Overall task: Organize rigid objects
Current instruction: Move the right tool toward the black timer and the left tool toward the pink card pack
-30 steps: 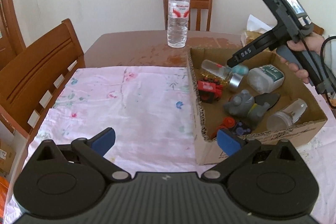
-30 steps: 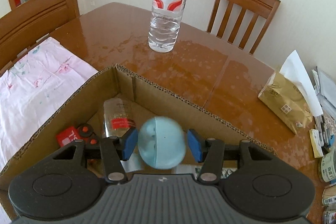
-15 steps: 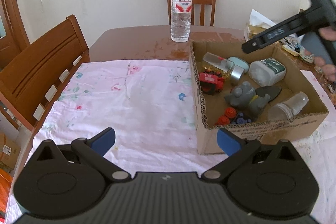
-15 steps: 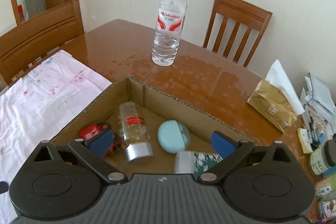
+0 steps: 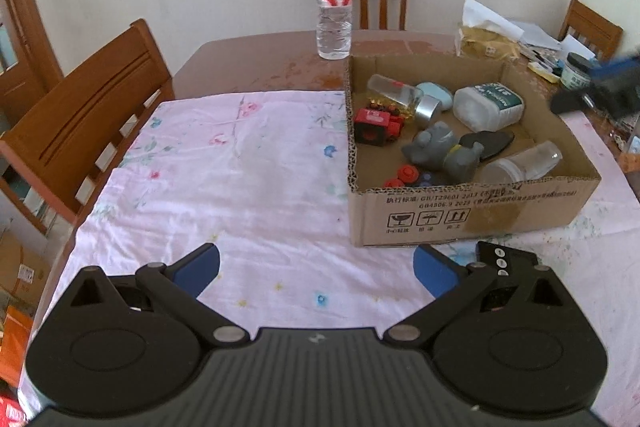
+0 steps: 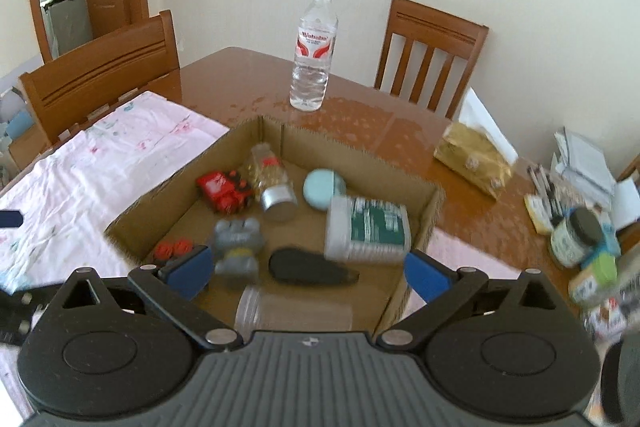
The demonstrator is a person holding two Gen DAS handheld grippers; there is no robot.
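Right wrist view shows the right tool [image 6: 306, 269] spread wide and empty above the brown cardboard box [image 6: 434, 201], where the pale blue egg-shaped capsule [image 6: 322, 187] lies beside a glass jar [image 6: 270, 175], while the left tool [image 5: 316, 269], likewise released, hovers over the pink floral cloth [image 5: 240, 167].

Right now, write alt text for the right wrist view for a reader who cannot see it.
An open, empty gripper hangs above a cardboard box on a wooden table. Inside lie a pale blue ball, a red toy car, a grey animal figure and several jars on their sides. Beyond the box stands a water bottle; a pink cloth lies left.
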